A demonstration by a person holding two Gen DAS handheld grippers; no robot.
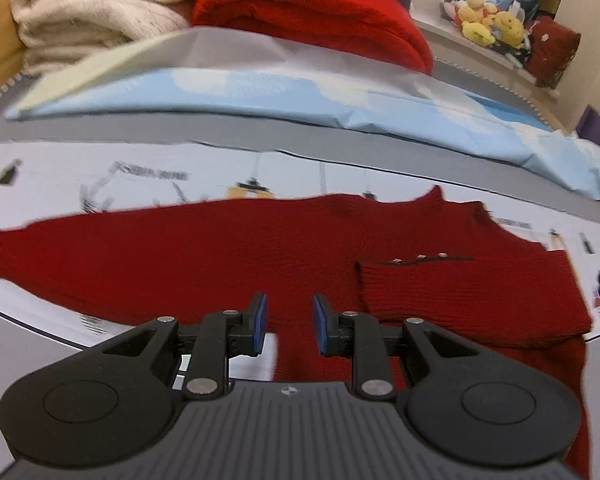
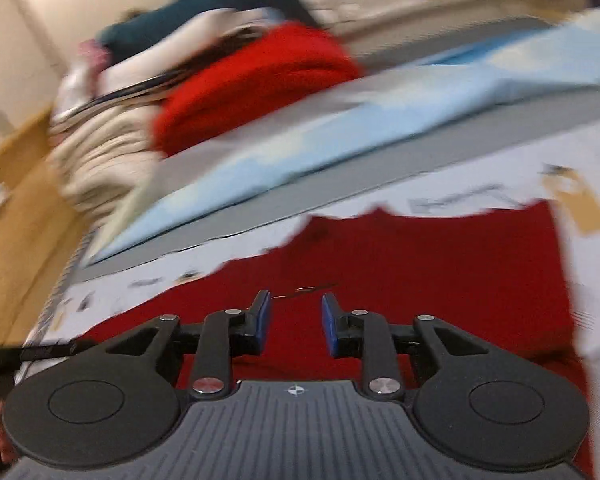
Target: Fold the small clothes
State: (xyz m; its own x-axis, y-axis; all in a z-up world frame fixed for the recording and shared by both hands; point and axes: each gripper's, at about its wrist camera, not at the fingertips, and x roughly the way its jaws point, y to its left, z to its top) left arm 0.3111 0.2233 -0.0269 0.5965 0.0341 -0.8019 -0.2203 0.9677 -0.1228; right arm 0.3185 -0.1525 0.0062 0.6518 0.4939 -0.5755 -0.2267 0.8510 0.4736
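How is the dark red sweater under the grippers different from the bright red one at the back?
The dark red sweater lies spread flat on the printed sheet; the bright red sweater sits folded into a thick bundle. The dark one is a deeper red, with one sleeve folded across it; the bright one rests beside a cream blanket. Both look knitted.

A home bedroom: folded cream blanket [image 1: 96, 4] and red blanket [image 1: 312, 16] behind the pale blue sheet [image 1: 300, 96], yellow plush toys [image 1: 488, 20] on the sill beyond.
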